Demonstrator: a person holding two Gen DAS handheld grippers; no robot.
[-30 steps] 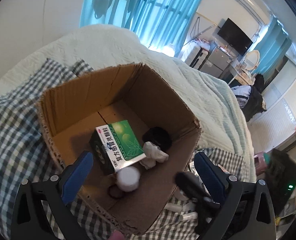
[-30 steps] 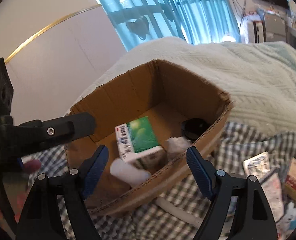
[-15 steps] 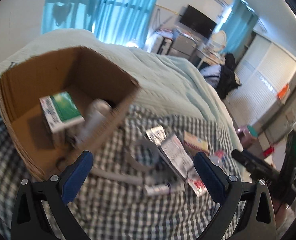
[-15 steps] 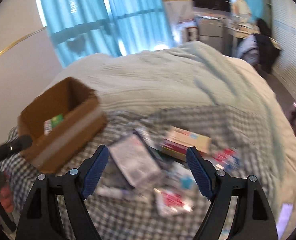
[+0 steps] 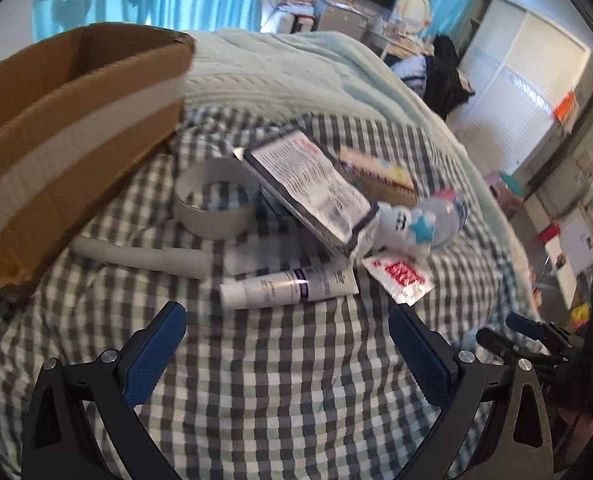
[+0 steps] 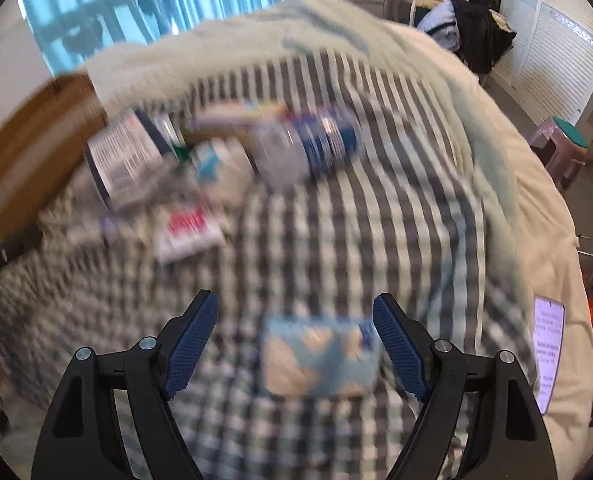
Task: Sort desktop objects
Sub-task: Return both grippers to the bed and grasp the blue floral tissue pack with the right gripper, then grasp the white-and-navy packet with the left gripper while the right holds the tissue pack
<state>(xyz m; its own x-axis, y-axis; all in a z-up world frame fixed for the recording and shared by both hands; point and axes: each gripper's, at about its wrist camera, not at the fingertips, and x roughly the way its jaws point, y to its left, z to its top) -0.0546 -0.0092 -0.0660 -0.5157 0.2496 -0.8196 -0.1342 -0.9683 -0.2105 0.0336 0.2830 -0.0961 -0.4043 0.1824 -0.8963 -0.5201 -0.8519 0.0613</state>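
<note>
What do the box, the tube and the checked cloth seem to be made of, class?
Box: brown corrugated cardboard, matt, with a raw fluted rim and a pale tape band along its side.
Tube: likely soft plastic, smooth and slightly glossy, white with printed lettering and a flat crimped end.
Checked cloth: woven fabric, matt; it creases and drapes over the bed.

Ahead of your left fingers: white squeeze tube on checked cloth. Brown cardboard box far left. Grey tape ring behind tube. Between your right fingers: pale blue flat packet; clear plastic bottle beyond.
</note>
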